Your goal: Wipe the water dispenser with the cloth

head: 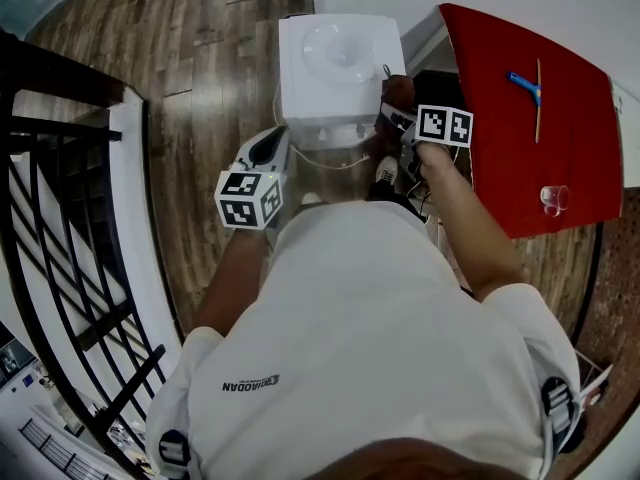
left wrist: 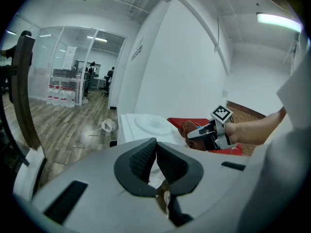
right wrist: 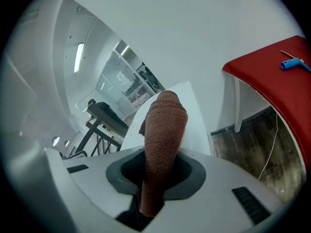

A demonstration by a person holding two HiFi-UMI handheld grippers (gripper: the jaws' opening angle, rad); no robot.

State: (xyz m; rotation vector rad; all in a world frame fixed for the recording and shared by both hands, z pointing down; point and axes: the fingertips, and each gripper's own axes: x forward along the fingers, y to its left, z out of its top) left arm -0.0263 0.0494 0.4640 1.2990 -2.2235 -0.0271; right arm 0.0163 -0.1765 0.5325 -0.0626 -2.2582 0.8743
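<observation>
My right gripper (right wrist: 158, 174) is clamped on the brown cloth (right wrist: 164, 130), which stands up out of the jaws in a thick fold. Behind the cloth is the white water dispenser (right wrist: 198, 123). To the right is a red surface (right wrist: 272, 89) with a small blue item (right wrist: 290, 64) on it.

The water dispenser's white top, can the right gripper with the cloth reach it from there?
Probably yes. The right gripper grips the cloth right at the water dispenser's right edge, and nothing shows between them; the left gripper hangs off to the other side.
</observation>
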